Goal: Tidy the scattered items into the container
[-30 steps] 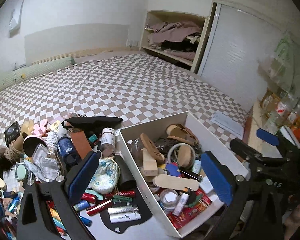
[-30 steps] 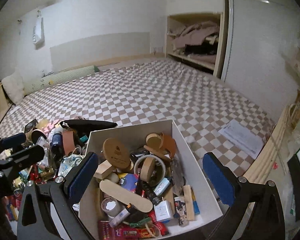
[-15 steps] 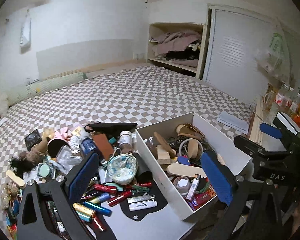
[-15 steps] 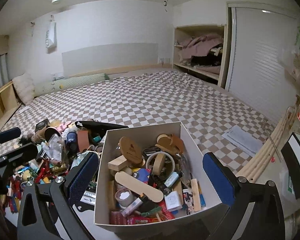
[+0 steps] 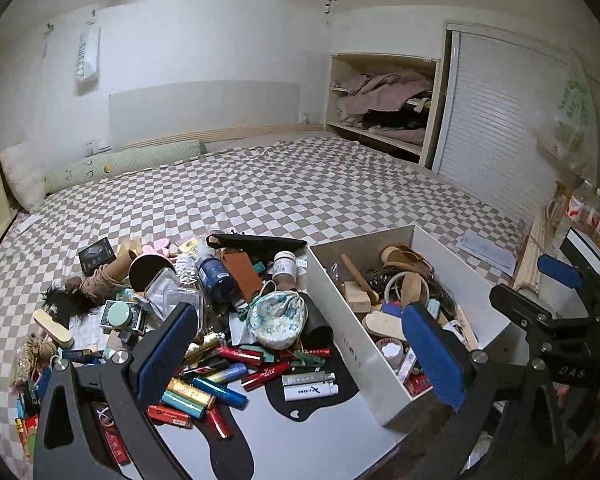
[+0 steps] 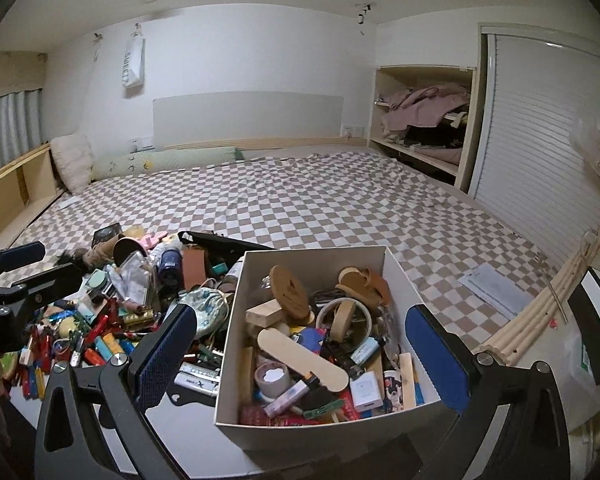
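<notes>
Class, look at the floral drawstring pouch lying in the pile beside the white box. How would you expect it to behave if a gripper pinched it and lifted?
The floral pouch looks like soft, puckered cloth, so it would probably sag and deform rather than hold shape. Its bulging form suggests something inside, so weight may shift. Lying against the box, it seems unlikely to roll.

"DAS" on right claw (image 5: pixel 560 276)
</notes>
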Motion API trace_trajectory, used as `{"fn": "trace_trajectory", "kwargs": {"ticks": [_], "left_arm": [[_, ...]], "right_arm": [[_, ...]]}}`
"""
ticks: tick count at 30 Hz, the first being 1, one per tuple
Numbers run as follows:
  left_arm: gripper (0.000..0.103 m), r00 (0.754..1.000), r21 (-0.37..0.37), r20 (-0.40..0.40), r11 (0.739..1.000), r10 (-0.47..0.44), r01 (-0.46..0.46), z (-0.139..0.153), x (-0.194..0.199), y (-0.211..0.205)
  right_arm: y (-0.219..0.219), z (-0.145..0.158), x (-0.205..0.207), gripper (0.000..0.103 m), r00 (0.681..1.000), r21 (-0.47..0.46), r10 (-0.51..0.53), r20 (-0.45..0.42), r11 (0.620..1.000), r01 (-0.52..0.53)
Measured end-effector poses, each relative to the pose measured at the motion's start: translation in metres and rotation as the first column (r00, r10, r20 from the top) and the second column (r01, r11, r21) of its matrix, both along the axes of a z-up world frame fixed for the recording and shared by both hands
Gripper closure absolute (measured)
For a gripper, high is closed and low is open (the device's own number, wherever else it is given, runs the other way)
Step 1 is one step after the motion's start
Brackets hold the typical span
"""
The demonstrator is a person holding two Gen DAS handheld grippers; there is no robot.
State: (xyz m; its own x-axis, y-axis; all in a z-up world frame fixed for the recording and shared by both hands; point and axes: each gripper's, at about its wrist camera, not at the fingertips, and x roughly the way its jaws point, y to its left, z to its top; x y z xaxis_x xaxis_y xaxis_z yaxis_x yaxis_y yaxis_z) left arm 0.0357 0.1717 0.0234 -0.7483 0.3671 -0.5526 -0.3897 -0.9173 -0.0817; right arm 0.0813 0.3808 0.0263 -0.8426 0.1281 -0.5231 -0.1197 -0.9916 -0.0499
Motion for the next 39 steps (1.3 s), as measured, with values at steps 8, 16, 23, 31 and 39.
{"fn": "trace_trajectory", "kwargs": {"ticks": [8, 16, 23, 31, 39], "left_arm": [[0.0, 0.999, -0.048, -0.038, 0.999, 0.018, -0.02, -0.003, 0.015, -0.001], [0.0, 1.0, -0.044, -0.017, 0.999, 0.01, -0.011, -0.007, 0.021, -0.008], [0.0, 1.0, -0.043, -0.001, 0.999, 0.015, -0.015, -0.009, 0.025, -0.015], [0.0, 0.999, -0.063, 0.019, 0.998, 0.033, -0.032, -0.014, 0.024, -0.015], [0.0, 0.999, -0.069, 0.029, 0.997, 0.039, -0.037, -0.016, 0.023, -0.013]], "right_arm": [[-0.012, -0.001, 0.01, 0.0, 0.999, 0.018, 0.033, -0.01, 0.999, -0.033], [-0.018, -0.004, 0.013, 0.0, 0.999, 0.014, 0.046, -0.001, 0.999, -0.046], [-0.017, -0.005, 0.013, 0.0, 0.999, 0.0, 0.043, 0.006, 0.999, -0.043], [-0.021, -0.004, 0.014, 0.0, 0.998, 0.013, 0.055, 0.007, 0.998, -0.055], [-0.024, -0.005, 0.012, 0.0, 0.999, 0.005, 0.053, 0.01, 0.999, -0.053]]}}
